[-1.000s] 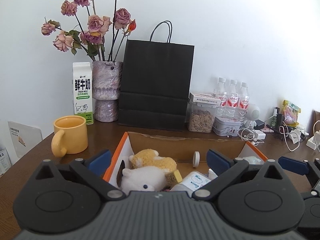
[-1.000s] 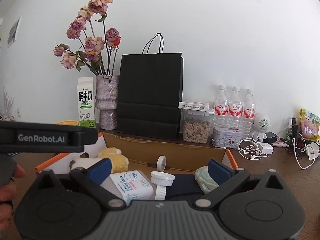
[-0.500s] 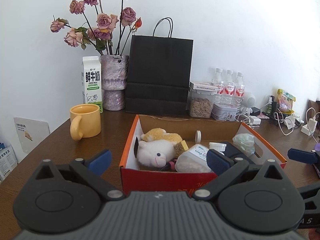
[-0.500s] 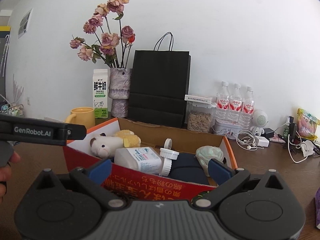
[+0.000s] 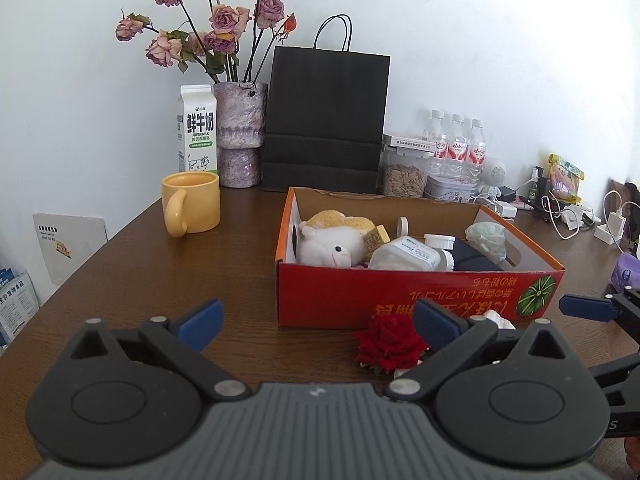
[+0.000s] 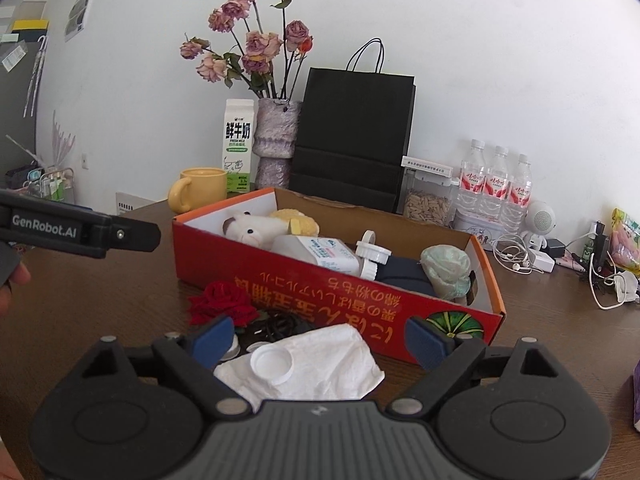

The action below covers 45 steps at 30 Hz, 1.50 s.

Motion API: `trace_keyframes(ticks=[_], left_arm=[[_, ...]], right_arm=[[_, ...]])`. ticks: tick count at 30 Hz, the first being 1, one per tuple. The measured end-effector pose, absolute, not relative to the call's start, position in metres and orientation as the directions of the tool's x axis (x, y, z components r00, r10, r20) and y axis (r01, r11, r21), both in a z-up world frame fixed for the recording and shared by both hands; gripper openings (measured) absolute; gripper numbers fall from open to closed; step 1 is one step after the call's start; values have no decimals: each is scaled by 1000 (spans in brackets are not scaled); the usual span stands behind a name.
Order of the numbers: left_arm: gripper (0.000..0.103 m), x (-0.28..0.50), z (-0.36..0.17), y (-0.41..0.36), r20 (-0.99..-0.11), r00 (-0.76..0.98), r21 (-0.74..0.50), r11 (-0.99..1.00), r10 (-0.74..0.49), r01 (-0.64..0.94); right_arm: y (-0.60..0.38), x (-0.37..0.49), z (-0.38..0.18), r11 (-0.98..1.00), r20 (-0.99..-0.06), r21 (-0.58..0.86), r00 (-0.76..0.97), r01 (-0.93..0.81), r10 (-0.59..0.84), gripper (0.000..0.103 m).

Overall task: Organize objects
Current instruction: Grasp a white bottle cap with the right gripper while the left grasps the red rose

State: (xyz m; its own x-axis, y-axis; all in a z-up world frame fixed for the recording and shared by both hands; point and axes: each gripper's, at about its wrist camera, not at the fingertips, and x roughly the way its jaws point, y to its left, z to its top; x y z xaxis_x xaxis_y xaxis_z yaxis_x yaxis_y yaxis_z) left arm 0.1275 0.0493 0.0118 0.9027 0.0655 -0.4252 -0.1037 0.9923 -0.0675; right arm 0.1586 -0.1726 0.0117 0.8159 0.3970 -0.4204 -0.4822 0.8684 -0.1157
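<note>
A red cardboard box (image 5: pixel 420 292) (image 6: pixel 304 280) sits mid-table and holds a white plush toy (image 5: pixel 328 244), a white plastic bottle (image 5: pixel 404 256), a white lid, a dark pouch and a pale green wad (image 6: pixel 446 268). In front of the box lie a red fabric rose (image 5: pixel 390 340) (image 6: pixel 222 306), a white tissue (image 6: pixel 320 360) with a white cap (image 6: pixel 270 366) on it, and a black cord. My left gripper (image 5: pixel 316 320) is open and empty, near the rose. My right gripper (image 6: pixel 320 340) is open and empty above the tissue.
A yellow mug (image 5: pixel 192 202), milk carton (image 5: pixel 198 134), vase of dried roses (image 5: pixel 240 132) and black paper bag (image 5: pixel 326 120) stand behind the box. Water bottles (image 5: pixel 456 148), a seed jar, cables and chargers (image 5: pixel 580 216) crowd the back right.
Both grippers have pulled back and away from the box. The box front, the rose, the tissue and the cap have come into view. Both stay open.
</note>
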Motion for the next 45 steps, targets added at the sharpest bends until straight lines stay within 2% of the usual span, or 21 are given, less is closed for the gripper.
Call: trace_keyframes(ticks=[5, 10, 17, 22, 45], left_arm=[[103, 122, 4, 51, -445, 893, -68, 992, 64, -105], [103, 119, -1, 52, -460, 886, -78, 991, 59, -106], [103, 117, -3, 53, -460, 886, -87, 991, 52, -103], [103, 117, -4, 51, -463, 885, -89, 991, 45, -97], [103, 164, -12, 28, -517, 856, -87, 993, 25, -82]], right_arm=[[-164, 163, 1, 851, -478, -104, 776, -515, 411, 72], [-155, 172, -9, 846, -517, -73, 746, -527, 420, 44], [-147, 174, -12, 839, -526, -73, 735, -540, 427, 42], [-146, 176, -14, 836, -537, -76, 729, -543, 425, 28], [-177, 180, -4, 880, -451, -20, 790, -474, 415, 28]])
